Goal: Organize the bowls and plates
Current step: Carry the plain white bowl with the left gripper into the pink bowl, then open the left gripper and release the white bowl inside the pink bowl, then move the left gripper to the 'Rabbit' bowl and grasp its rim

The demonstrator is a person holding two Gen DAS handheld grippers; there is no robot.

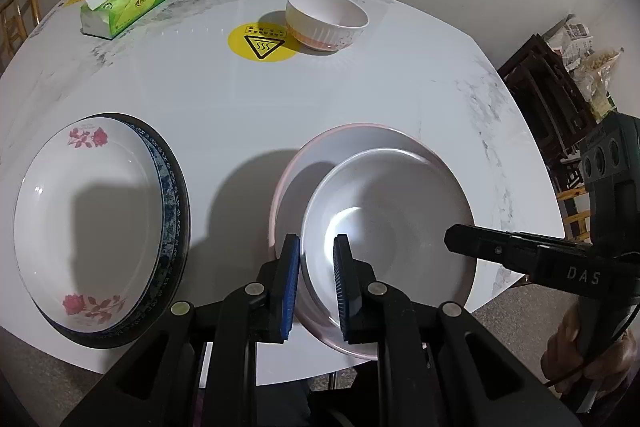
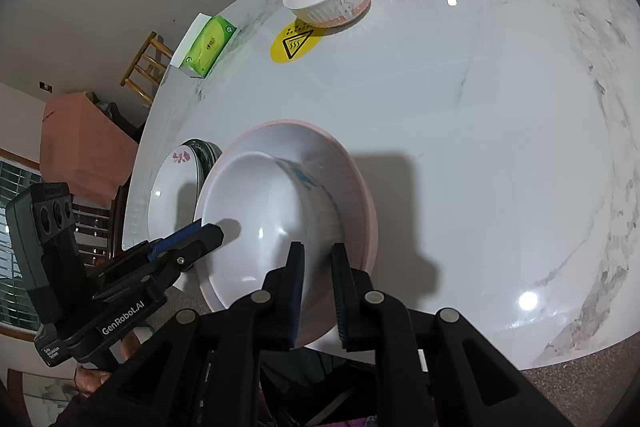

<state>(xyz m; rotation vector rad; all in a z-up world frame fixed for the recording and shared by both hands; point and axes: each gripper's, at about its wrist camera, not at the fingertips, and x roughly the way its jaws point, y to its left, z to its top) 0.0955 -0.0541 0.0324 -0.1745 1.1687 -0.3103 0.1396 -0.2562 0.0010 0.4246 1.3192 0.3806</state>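
Note:
A white bowl (image 1: 384,219) sits inside a larger pink-rimmed bowl (image 1: 304,163) at the table's near edge. My left gripper (image 1: 318,247) straddles the white bowl's near left rim, one finger inside and one outside. My right gripper (image 2: 318,255) straddles the same bowl's right rim (image 2: 320,195); it shows at the right in the left wrist view (image 1: 480,245). A rose-pattern plate (image 1: 88,219) lies on a dark blue-patterned plate (image 1: 172,187) at the left. A small ribbed white bowl (image 1: 326,19) stands at the far side.
A green tissue box (image 1: 124,5) sits at the far left of the white marble table (image 1: 360,95). A yellow heat-warning sticker (image 1: 260,43) is next to the small bowl. Chairs and shelves stand around the table.

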